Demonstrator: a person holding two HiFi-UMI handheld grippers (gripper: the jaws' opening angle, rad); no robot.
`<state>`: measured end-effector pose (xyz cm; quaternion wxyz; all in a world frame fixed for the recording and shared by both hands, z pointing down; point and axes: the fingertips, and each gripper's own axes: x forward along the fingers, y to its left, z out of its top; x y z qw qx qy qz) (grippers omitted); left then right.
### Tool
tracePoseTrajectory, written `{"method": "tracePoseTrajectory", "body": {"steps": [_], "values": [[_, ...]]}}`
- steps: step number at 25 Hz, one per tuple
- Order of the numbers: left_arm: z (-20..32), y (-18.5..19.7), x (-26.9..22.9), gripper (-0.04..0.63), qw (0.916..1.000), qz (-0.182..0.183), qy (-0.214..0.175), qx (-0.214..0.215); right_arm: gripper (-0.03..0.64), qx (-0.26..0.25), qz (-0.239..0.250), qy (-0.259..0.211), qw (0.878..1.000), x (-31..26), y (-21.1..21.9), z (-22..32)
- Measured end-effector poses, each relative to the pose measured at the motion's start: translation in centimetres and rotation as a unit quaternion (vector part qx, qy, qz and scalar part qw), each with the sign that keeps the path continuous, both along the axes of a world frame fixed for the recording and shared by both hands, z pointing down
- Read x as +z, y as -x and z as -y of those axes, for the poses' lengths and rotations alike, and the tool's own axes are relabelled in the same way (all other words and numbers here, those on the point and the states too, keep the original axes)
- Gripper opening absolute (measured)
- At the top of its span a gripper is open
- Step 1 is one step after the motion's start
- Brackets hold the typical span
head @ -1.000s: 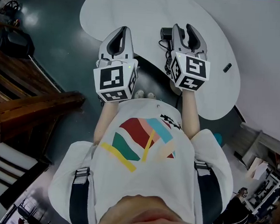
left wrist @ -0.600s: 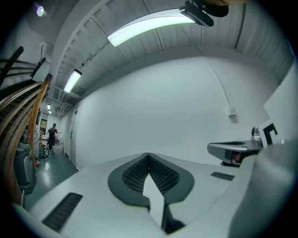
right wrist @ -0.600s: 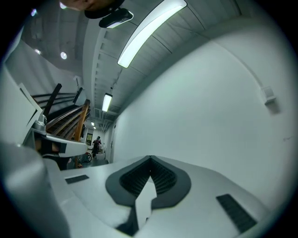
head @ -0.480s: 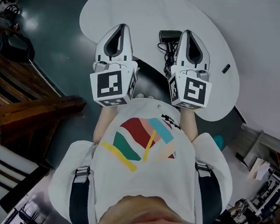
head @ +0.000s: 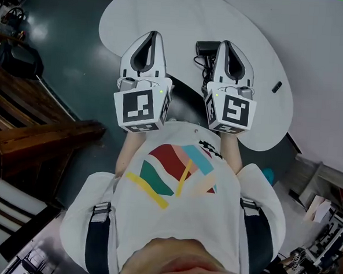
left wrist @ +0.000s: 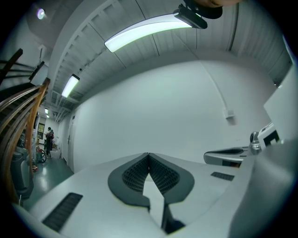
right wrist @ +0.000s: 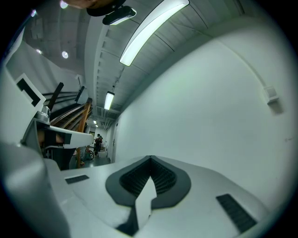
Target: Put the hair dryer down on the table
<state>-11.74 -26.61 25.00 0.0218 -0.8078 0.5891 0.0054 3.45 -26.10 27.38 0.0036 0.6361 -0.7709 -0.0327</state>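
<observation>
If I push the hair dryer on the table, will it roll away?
Probably not: the hair dryer looks blocky, not round, so it would likely slide on the smooth white table. Its cord lies in loose bends, so it is probably floppy and would drag behind.

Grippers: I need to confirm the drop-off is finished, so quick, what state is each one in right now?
Left gripper: shut, nothing between the jaws.
Right gripper: shut, empty; the hair dryer lies on the table.

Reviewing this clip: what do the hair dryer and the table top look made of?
Hair dryer: probably plastic, matte black; dark uniform body without glints, though small in the head view. Table: smooth white top, perhaps laminate or painted board; even colour, no grain. Exact material unclear.
</observation>
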Motion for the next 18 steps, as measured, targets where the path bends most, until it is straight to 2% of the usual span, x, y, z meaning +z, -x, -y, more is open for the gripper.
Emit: {"method": "tracePoseTrajectory", "body": {"steps": [18], "values": [[0.37, 0.28, -0.34, 0.015, 1.0, 0.001, -0.003, 0.0, 0.009, 0.004, 0.006, 0.004, 1.0, -0.13, -0.44, 0.48]]}}
